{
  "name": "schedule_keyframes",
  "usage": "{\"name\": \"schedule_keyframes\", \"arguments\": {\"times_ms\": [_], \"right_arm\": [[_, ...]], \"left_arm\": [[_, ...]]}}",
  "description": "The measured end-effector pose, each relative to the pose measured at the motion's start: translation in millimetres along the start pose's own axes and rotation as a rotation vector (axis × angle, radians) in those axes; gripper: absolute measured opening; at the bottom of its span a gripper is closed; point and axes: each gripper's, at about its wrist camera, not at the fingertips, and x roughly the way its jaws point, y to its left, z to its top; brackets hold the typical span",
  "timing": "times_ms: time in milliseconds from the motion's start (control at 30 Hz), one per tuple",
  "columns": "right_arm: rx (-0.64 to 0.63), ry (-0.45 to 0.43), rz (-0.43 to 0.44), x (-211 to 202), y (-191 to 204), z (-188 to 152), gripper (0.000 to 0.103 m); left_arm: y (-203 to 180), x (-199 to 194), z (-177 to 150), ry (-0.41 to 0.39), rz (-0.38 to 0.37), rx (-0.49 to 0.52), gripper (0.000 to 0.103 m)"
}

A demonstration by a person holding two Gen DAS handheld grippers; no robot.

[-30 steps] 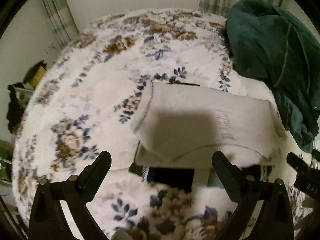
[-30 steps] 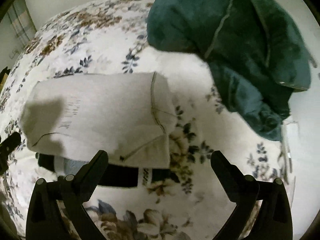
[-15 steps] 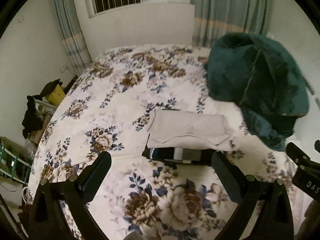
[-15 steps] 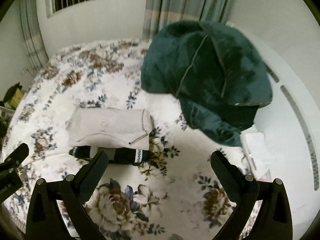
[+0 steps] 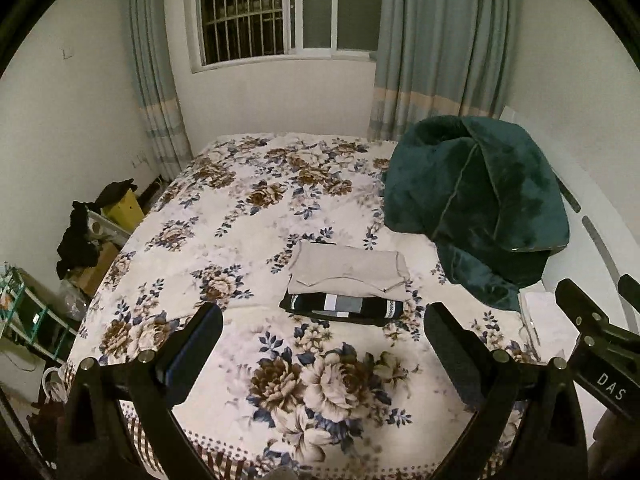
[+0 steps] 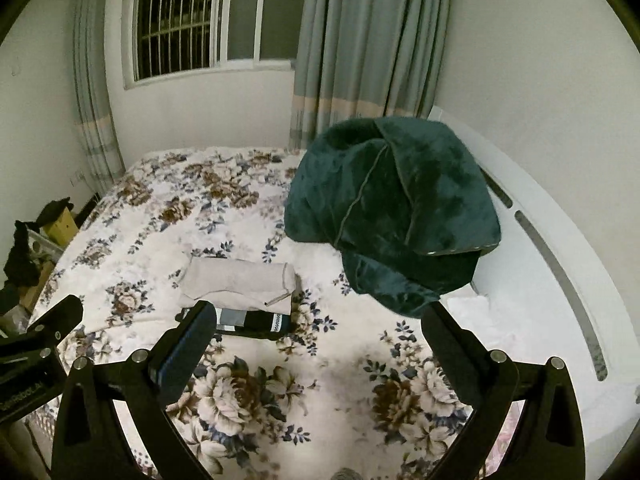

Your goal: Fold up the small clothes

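Stack: folded beige garment (image 5: pixel 349 273) lay flat on top of a folded black garment with grey and white blocks (image 5: pixel 344 308); both sat near the middle of the bed, toward its right half.
Beige garment edges: squared, seam line visible along the front fold; black garment (image 6: pixel 256 322) stuck out from under it on the near side.
Bed: floral bedspread (image 5: pixel 256 216), brown and blue flowers on white; stack rested directly on it.
Left gripper (image 5: pixel 322 344): jaws spread wide, nothing between them, held above the near part of the bed, well apart from the stack.
Right gripper (image 6: pixel 318 340): jaws spread wide, nothing held; its left finger (image 6: pixel 188 354) overlapped the stack's near corner in the right wrist view, contact could not be told.
Blanket: dark green plush blanket (image 5: pixel 476 200) bunched on the right side of the bed, near the stack but not touching it.
Background: barred window (image 5: pixel 248 12), grey-blue curtains (image 5: pixel 436 48), clutter with a yellow box (image 5: pixel 122 210) beside the bed on the left.
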Motion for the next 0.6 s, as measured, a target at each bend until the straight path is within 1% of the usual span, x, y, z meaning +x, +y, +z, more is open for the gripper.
{"name": "schedule_keyframes", "arguments": {"times_ms": [67, 200, 300, 467, 600], "right_arm": [[0.010, -0.015, 0.008, -17.5, -5.5, -2.6, 0.103], [0.015, -0.038, 0.026, -51.0, -13.0, -9.4, 0.103], [0.012, -0.053, 0.035, -65.4, -16.0, -11.3, 0.103], [-0.002, -0.044, 0.049, -76.2, -17.4, -12.9, 0.103], [-0.015, -0.007, 0.074, -75.1, -18.0, -7.3, 0.103]], "left_arm": [[1.4, -15.5, -4.6, -0.012, 0.019, 0.001, 0.103], [3.3, -40.2, -11.9, -0.027, 0.030, -0.001, 0.103], [5.8, -52.9, -16.5, -0.038, 0.038, -0.002, 0.103], [9.0, -62.2, -18.9, -0.021, 0.045, -0.020, 0.103], [11.0, -63.6, -15.0, 0.007, 0.060, -0.027, 0.103]]}}
